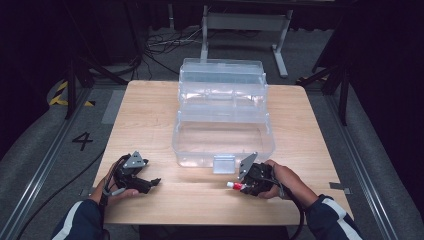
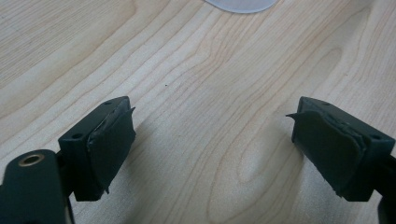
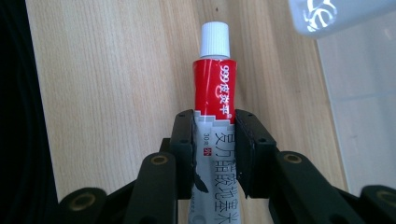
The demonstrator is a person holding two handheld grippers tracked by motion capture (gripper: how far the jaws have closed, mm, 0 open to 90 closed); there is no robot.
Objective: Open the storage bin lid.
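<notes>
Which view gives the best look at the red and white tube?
The right gripper view: the tube stands close up between the right gripper jaws, white cap and print clear. The high view shows it small, its cap poking from that gripper. The left gripper view shows bare table.

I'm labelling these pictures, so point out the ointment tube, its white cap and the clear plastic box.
ointment tube (image 3: 215,88), right gripper view, red band.
white cap (image 3: 215,39), right gripper view, ribbed side.
clear plastic box (image 1: 223,162), high view, front wall.

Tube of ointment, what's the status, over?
Right gripper shut on ointment tube, white cap pointing ahead. Left gripper open, nothing between its pads. Open clear plastic box beyond, path to it unobstructed.
</notes>
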